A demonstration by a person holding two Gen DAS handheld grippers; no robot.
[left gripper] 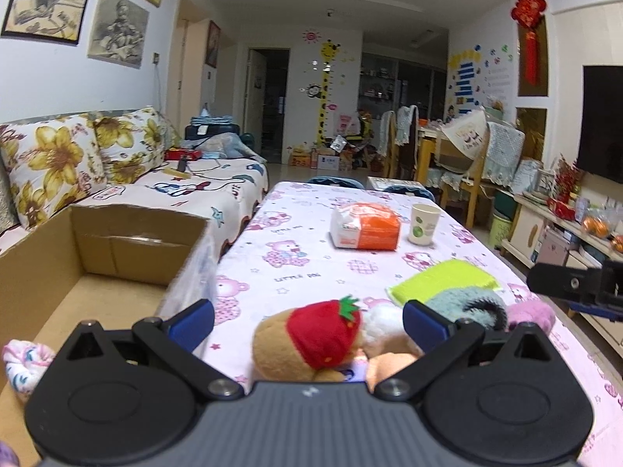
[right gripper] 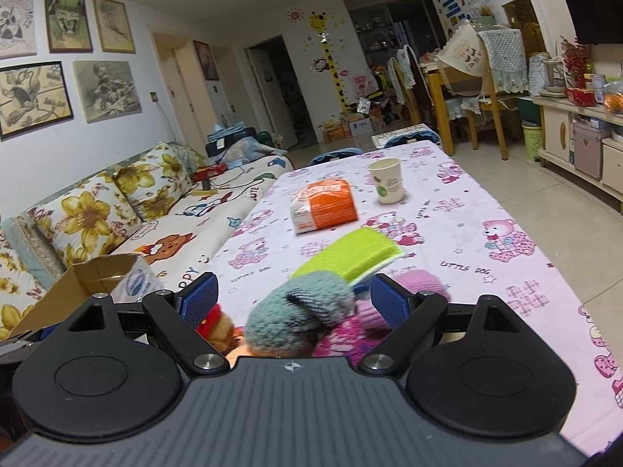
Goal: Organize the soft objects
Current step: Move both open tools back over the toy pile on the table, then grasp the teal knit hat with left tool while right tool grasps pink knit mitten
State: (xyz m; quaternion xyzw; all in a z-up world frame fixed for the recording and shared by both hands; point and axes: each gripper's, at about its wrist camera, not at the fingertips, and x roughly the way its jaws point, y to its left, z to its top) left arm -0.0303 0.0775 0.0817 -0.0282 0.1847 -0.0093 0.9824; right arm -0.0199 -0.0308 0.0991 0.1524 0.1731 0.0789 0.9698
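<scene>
A brown plush toy with a red strawberry hat (left gripper: 311, 334) lies on the table between the fingers of my open left gripper (left gripper: 307, 321); the jaws stand wide and do not press it. A grey-blue fuzzy sock (right gripper: 300, 311) lies between the fingers of my open right gripper (right gripper: 294, 299), with a pink fuzzy item (right gripper: 420, 284) beside it and a lime green cloth (right gripper: 350, 253) behind. The sock (left gripper: 463, 299), pink item (left gripper: 531, 313) and green cloth (left gripper: 444, 278) also show in the left wrist view. The strawberry toy (right gripper: 214, 321) shows left of the sock.
An open cardboard box (left gripper: 105, 253) stands left of the table, with a pink-white cloth (left gripper: 23, 362) inside. An orange-white tissue pack (left gripper: 366, 225) and a paper cup (left gripper: 423, 223) stand farther back on the bear-print tablecloth (left gripper: 296, 272). A floral sofa (left gripper: 78, 155) lies left.
</scene>
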